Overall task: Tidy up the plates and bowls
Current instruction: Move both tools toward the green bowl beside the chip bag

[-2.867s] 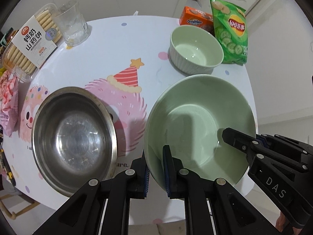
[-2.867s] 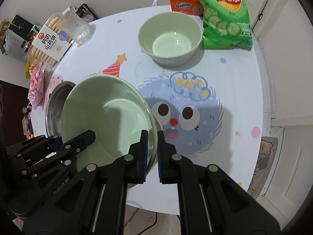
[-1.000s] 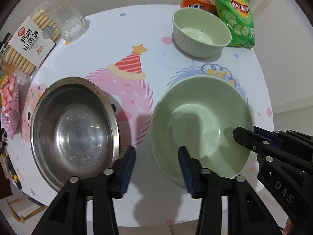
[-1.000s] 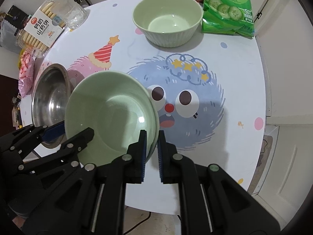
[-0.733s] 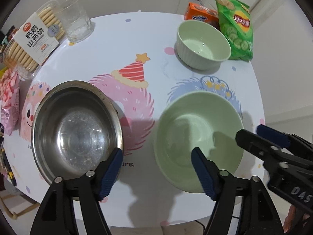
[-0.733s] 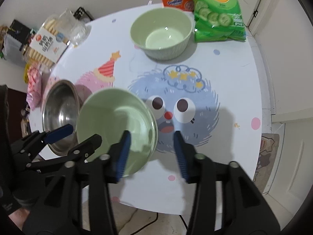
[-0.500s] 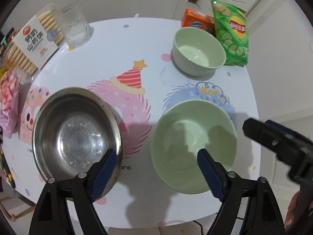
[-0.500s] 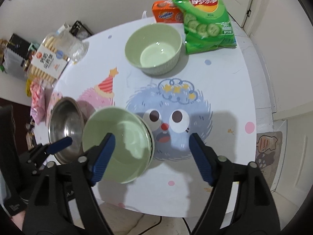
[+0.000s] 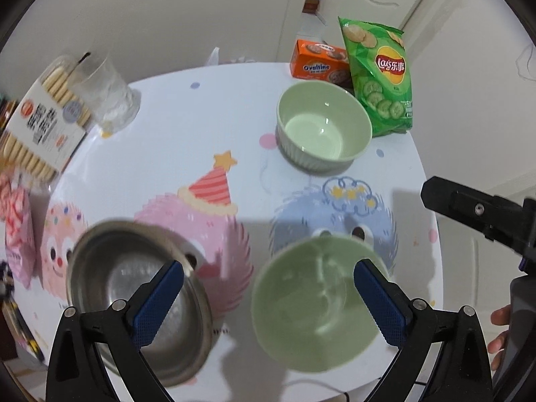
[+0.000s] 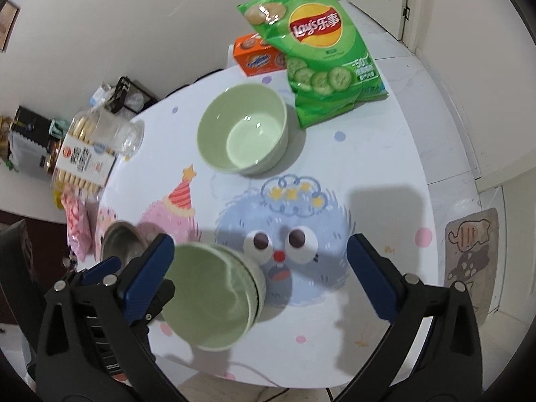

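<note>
A wide pale green bowl [image 9: 315, 305] rests on the round white table [image 9: 174, 147] near its front edge, also in the right wrist view [image 10: 211, 294]. A steel bowl [image 9: 134, 298] sits to its left, also in the right wrist view [image 10: 120, 238]. A smaller ribbed green bowl [image 9: 321, 130] stands at the back right, also in the right wrist view [image 10: 243, 134]. My left gripper [image 9: 268, 298] is open and empty, raised above the front edge between the steel and wide green bowls. My right gripper [image 10: 261, 274] is open and empty, raised above the wide bowl's right side.
A green Lay's chip bag [image 9: 378, 73] and an orange Ovaltine box [image 9: 318, 62] stand behind the small bowl. A clear glass [image 9: 107, 90] and a biscuit pack [image 9: 40, 124] sit at the back left, and a pink snack pack [image 9: 16, 231] at the left edge.
Both grippers let go of the wide green bowl, opened wide and pulled up and back from the table. The bowl stays on the table beside the steel bowl.
</note>
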